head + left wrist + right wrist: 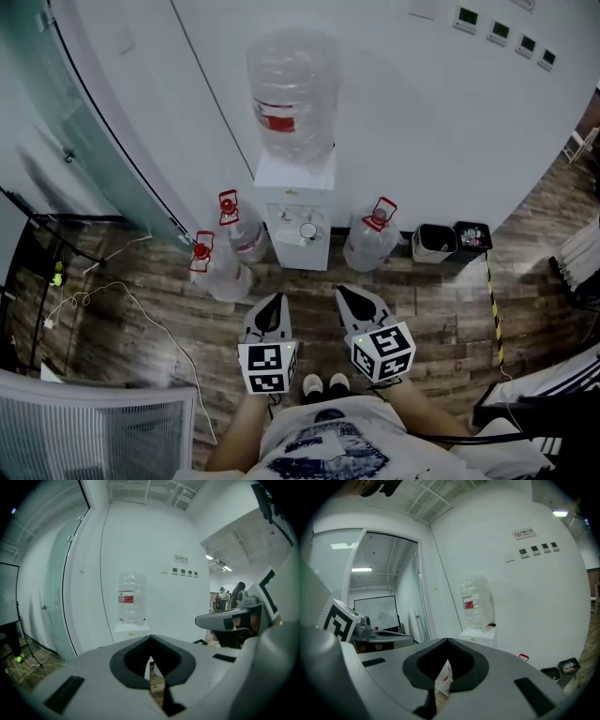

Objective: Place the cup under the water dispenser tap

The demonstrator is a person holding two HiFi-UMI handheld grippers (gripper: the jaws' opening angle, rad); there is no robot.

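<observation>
1. There's the dispenser [296, 192], standing against the wall [422, 112], with a big clear bottle [291, 94] seated on top of it.
2. And the cup [307, 231]: white, sitting in the dispenser's front recess, right beneath the taps, with neither gripper touching it.
3. The left gripper [273, 300] hangs on the near side of the dispenser, a shade to its left and well clear of it. Its jaws are pressed together, with nothing in them.
4. The right gripper [343, 292] is alongside, a shade right of the dispenser's front and also well clear. Its tips meet too, and they are empty.
5. Two spare bottles [246, 234] with red handles stand on the floor [141, 328] just left of the dispenser, and a third bottle [370, 244] is just right of it.
6. Two bins [434, 242] sit further right of the dispenser, at the wall's foot.
</observation>
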